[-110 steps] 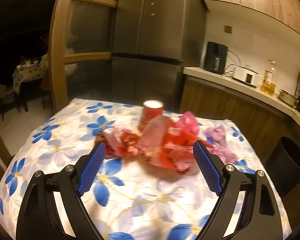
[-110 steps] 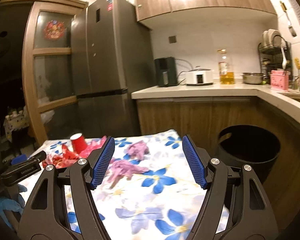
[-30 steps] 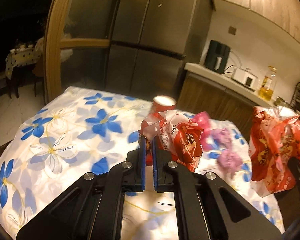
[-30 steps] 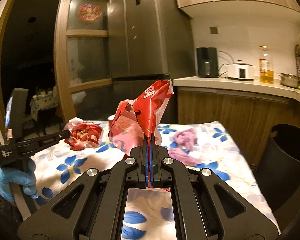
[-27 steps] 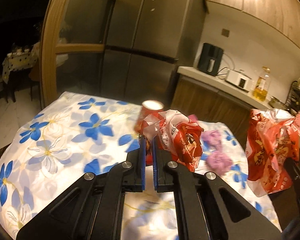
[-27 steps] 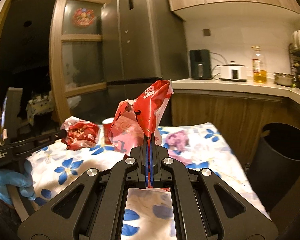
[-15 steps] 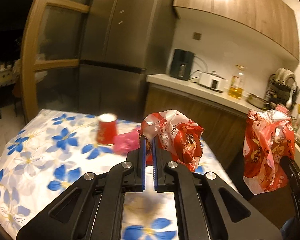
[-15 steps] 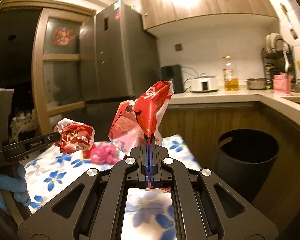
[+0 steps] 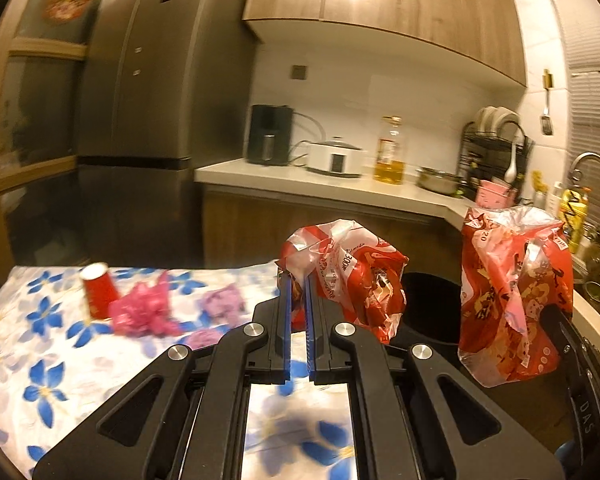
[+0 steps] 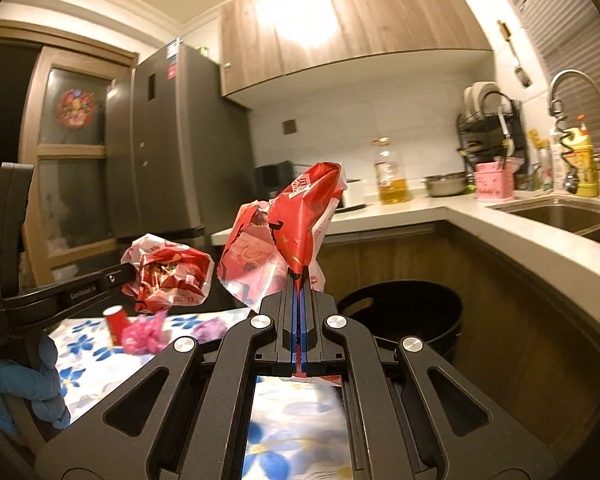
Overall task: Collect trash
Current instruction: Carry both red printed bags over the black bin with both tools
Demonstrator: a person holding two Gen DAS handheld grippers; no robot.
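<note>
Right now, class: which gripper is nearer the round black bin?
Right. The right gripper hangs beside the round black bin; the left gripper is farther away, over the table.

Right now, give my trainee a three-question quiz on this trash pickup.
1. True or false: the left gripper is empty.
2. What does the right gripper hold? A) red paper cup B) red plastic bag C) oil bottle
3. Fill in: the black trash bin stands on the floor between the floral-cloth table and the ____.

Key:
1. False; it pinches a crumpled red wrapper bag.
2. B, the red plastic bag.
3. Counter.
</note>
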